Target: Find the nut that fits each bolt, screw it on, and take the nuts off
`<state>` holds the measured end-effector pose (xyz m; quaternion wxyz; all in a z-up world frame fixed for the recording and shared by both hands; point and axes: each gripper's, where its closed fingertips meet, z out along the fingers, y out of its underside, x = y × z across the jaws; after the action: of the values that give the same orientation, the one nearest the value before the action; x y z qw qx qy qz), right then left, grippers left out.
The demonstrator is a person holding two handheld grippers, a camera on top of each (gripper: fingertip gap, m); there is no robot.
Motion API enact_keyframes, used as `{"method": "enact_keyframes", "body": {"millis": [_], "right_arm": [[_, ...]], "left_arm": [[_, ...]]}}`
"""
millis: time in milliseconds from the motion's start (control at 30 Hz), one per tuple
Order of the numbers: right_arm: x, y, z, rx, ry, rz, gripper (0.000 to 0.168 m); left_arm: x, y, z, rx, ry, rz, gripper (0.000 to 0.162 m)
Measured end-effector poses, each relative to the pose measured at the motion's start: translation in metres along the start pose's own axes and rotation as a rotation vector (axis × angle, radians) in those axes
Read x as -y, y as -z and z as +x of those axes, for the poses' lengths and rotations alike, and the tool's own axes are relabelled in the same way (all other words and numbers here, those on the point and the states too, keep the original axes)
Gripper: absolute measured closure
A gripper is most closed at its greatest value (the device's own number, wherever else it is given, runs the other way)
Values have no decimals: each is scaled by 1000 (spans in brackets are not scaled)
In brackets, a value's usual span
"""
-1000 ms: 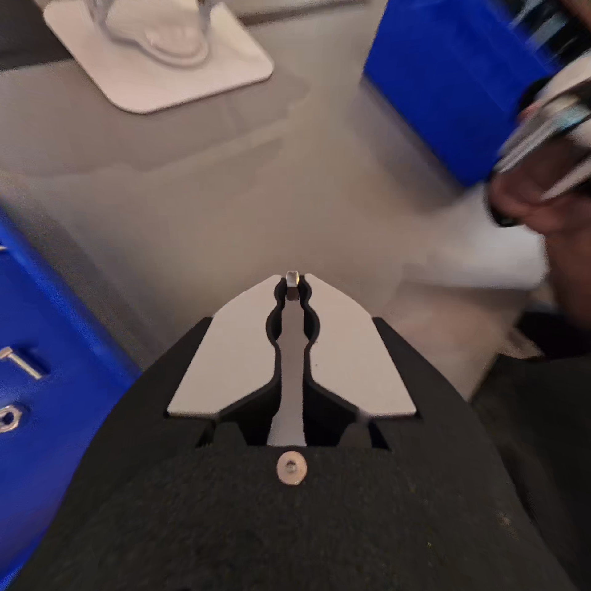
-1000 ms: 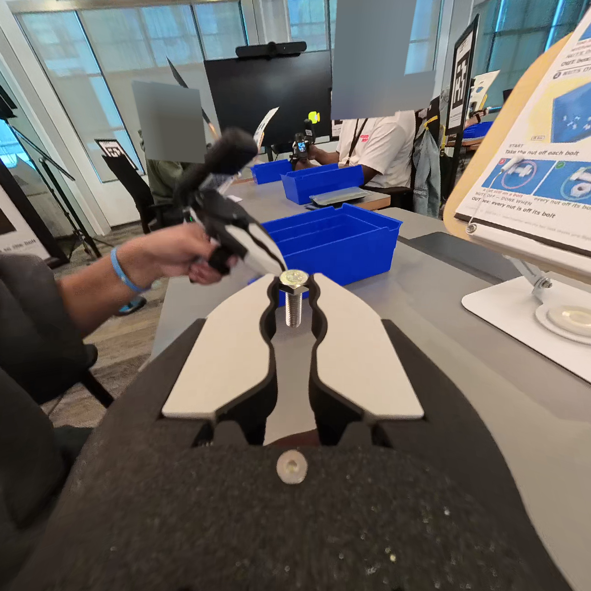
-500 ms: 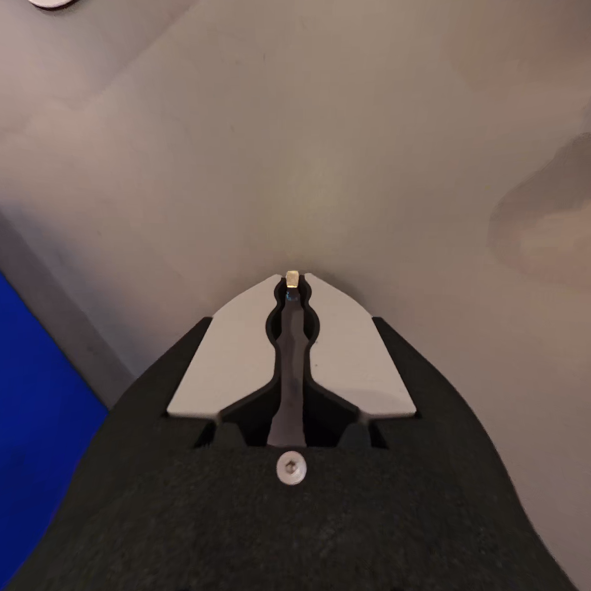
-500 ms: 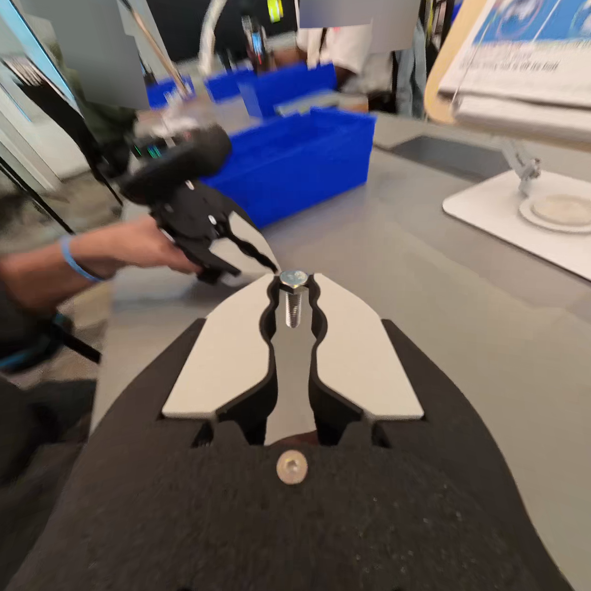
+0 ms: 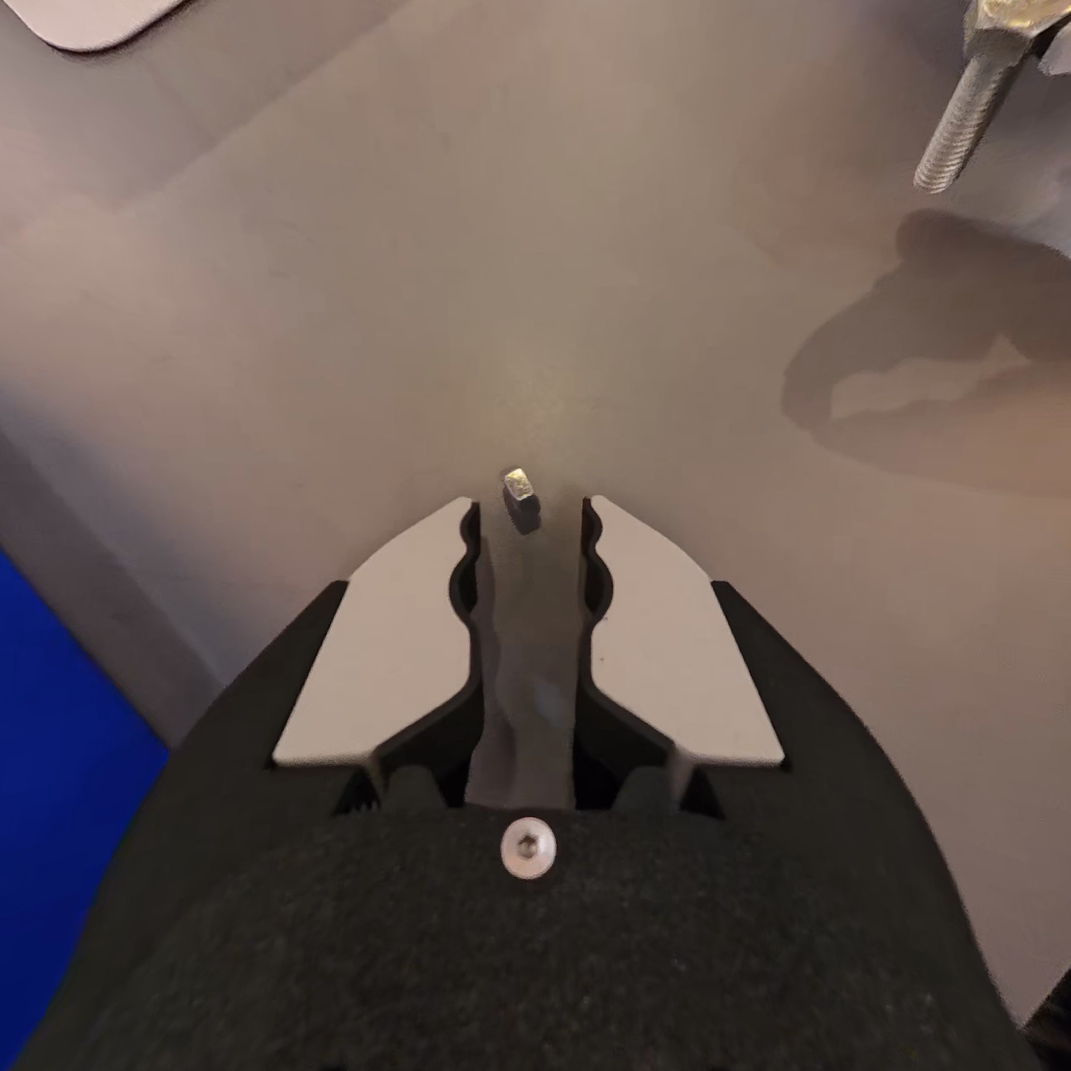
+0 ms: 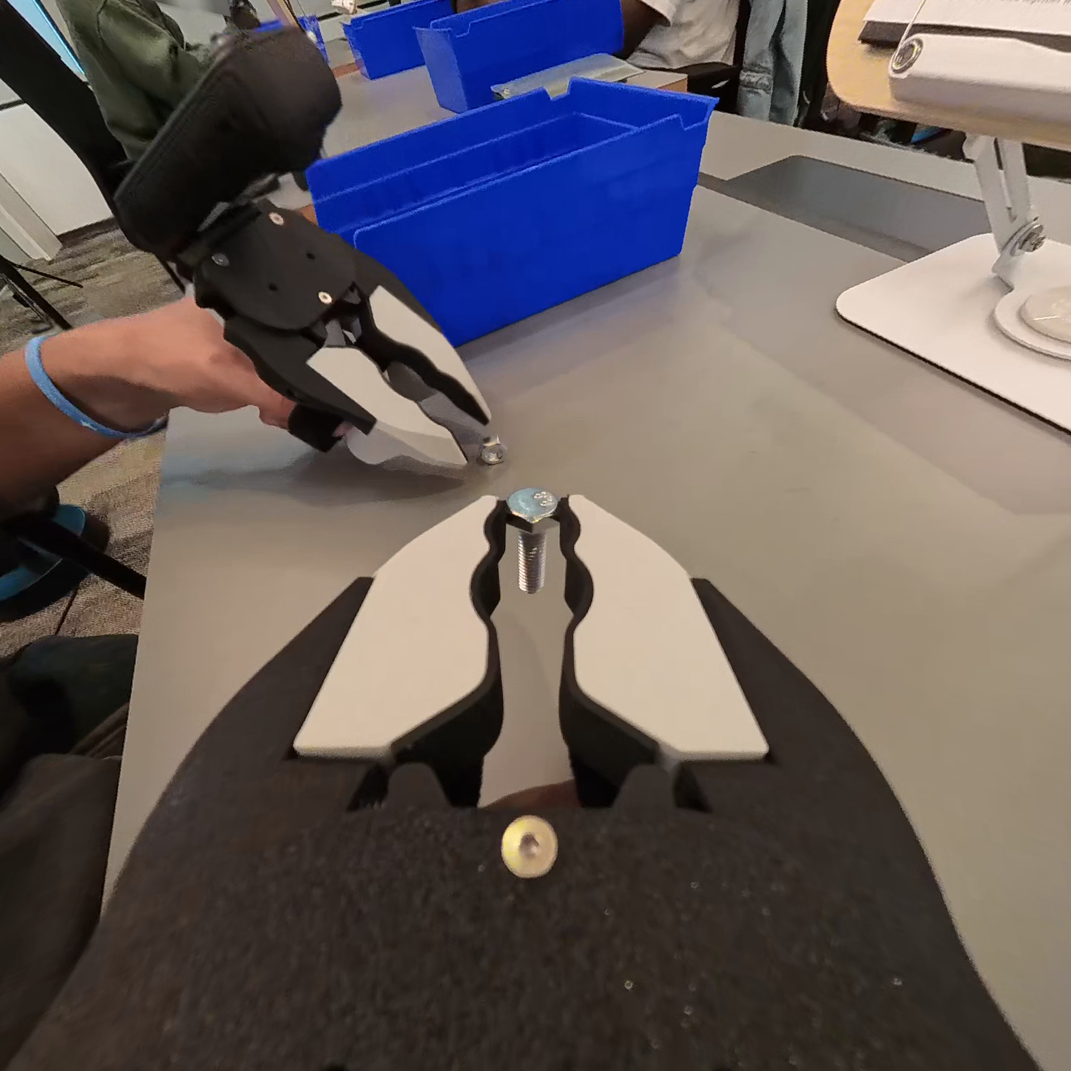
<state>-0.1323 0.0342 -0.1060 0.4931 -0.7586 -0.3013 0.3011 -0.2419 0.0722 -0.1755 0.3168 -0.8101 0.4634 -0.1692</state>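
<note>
The left gripper (image 5: 530,504) has its fingers parted narrowly, and a small silver hex nut (image 5: 520,500) sits between the tips on the grey table (image 5: 405,290), touching neither finger. The right gripper (image 6: 533,504) is clamped on the head of a short silver hex bolt (image 6: 532,545), whose threaded shank points back toward the camera.

The risk, as I judge it, is the loose nut: it appears tipped on edge, so it could roll or topple away, or be knocked aside by a fingertip.

The right wrist view alone shows the nut resting against the table under the left fingertips, with a blue plastic bin (image 6: 521,191) behind. The left wrist view alone shows the open gap on both sides of the nut.
</note>
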Motion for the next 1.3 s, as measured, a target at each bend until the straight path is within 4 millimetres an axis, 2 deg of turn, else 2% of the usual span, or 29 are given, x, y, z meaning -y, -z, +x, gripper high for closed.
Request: {"method": "enact_keyframes", "body": {"millis": [33,200,333,433,500,600,700,867,1167,1267,1300], "right_arm": [[-1,1,0,0,0,3,151],[-1,5,-1,24,13,21,151],[1,10,-2,40,16,34,151],[0,11,-3,56,14,34,151],[-1,12,-3,56,14,32,151],[-2,14,-3,58,16,34,151],[-2,15,-4,63,10,39,151],[-5,13,-7,74,5,33,151],[-5,14,-6,83,-11,43,151],[-5,14,-6,84,-17,46,151],[-5,15,-6,85,-17,44,151]], "left_arm": [[0,1,-2,8,-22,2,127],[-4,6,-11,40,-256,-42,124],[22,35,7,-31,-443,-43,119],[37,53,18,-86,-632,-128,115],[36,52,22,-129,-759,-218,118],[17,30,12,-150,-906,-369,123],[-2,10,-3,-158,-897,-494,120],[-2,-7,-5,-155,-876,-483,118],[-6,-13,-3,-173,-867,-497,126],[-8,-14,-1,-195,-860,-502,143],[-8,-14,-1,-198,-848,-504,143]]}}
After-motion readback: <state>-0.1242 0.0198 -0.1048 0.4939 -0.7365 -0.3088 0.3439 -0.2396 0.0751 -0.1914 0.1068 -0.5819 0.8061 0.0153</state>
